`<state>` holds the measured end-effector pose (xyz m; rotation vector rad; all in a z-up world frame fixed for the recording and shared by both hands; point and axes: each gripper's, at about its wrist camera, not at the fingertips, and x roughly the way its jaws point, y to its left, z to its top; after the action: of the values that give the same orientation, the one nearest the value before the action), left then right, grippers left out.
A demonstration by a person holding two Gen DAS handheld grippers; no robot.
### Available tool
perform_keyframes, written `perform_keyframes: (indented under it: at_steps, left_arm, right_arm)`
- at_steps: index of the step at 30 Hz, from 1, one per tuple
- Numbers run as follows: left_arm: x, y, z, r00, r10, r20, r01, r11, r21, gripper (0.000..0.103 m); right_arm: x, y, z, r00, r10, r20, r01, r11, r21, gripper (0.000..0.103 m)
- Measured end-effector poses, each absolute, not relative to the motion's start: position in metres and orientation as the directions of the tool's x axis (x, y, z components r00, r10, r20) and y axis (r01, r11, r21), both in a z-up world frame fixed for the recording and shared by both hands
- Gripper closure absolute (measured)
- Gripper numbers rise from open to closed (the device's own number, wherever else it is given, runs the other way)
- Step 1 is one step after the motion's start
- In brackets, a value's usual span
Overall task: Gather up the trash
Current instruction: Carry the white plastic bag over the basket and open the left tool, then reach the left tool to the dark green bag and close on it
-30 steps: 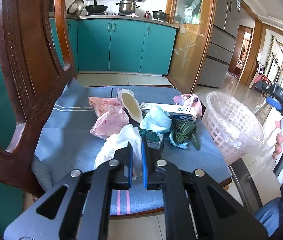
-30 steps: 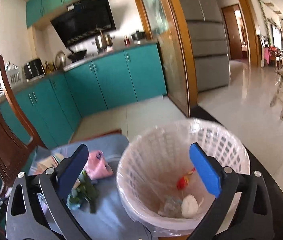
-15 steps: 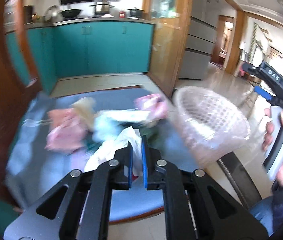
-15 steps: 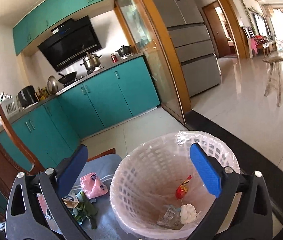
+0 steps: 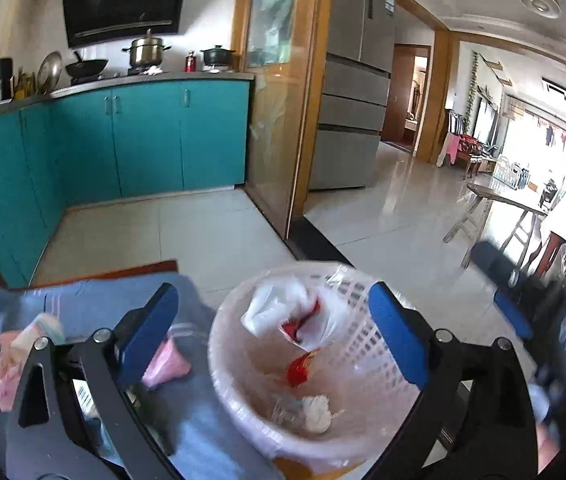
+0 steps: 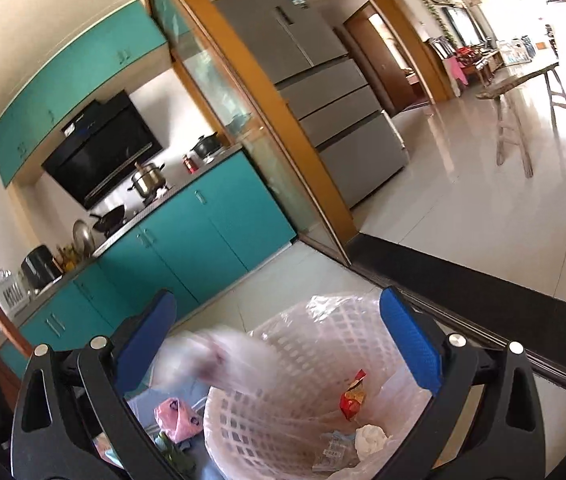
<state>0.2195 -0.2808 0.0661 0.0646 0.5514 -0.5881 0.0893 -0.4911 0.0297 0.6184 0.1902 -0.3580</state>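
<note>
1. At far left in the left wrist view, pink wrappers (image 5: 7, 364) lie blurred on the blue-cloth desk (image 5: 83, 300), with a barcoded box (image 5: 83, 394) partly hidden behind the left finger of the gripper.
2. A pink bag (image 5: 167, 364) sits on the cloth just beside the basket; dark green scraps (image 5: 151, 412) lie near it, closer to the camera.
3. The left gripper (image 5: 279, 340) has its jaws spread wide and holds nothing; it hangs over the white mesh basket (image 5: 363, 300), which has a clear liner.
4. A white plastic bag (image 5: 283, 312) is in the air between the blue pads (image 5: 151, 336), inside the basket's rim and touching neither pad.
5. On the basket's bottom lie a red wrapper (image 5: 299, 372), a white crumpled tissue (image 5: 317, 412) and a small clear packet (image 5: 283, 408).
6. At far right of that view, the other tool appears blurred beside the basket.
7. In the right wrist view, the right gripper (image 6: 279, 344) also has its jaws wide apart and empty, straddling the same basket (image 6: 347, 320).
8. There the white bag (image 6: 211, 360) is a motion-blurred smear over the basket's left rim, partly hiding it.
9. Teal cabinets (image 5: 143, 140) and a grey fridge (image 5: 355, 92) stand well behind.
</note>
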Motion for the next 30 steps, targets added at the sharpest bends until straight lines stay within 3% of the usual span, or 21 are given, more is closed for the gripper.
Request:
perform_keyframes:
  at_steps: [9,16,20,24,30]
  left_arm:
    - [0.193,-0.111,0.045,0.802,-0.3,-0.516,0.321,0.946,-0.051,0.004]
    - [0.19,-0.006,0.015,0.844,-0.107,-0.525,0.092,0.994,-0.055,0.004]
    - [0.196,0.009,-0.005,0.787,-0.156,-0.597,0.1,0.987,-0.127,0.004]
    - [0.188,-0.008,-0.007,0.784,-0.155,-0.601,0.168,0.985,-0.035,0.003]
    - [0.179,-0.012,-0.001,0.776,-0.192,-0.601,0.204,0.978,-0.049,0.003]
  right_arm:
    - [0.102,-0.471,0.03,0.928,-0.216,-0.302,0.343,0.81,0.475,0.003]
    - [0.12,-0.411,0.027,0.924,-0.1,-0.369,0.232,0.915,0.33,0.003]
    - [0.129,-0.354,0.016,0.893,0.008,-0.45,0.111,0.965,0.237,0.003]
    - [0.135,-0.312,0.007,0.861,0.059,-0.506,0.032,0.985,0.169,0.003]
    - [0.137,-0.276,-0.005,0.831,0.075,-0.551,-0.031,0.996,0.088,0.003]
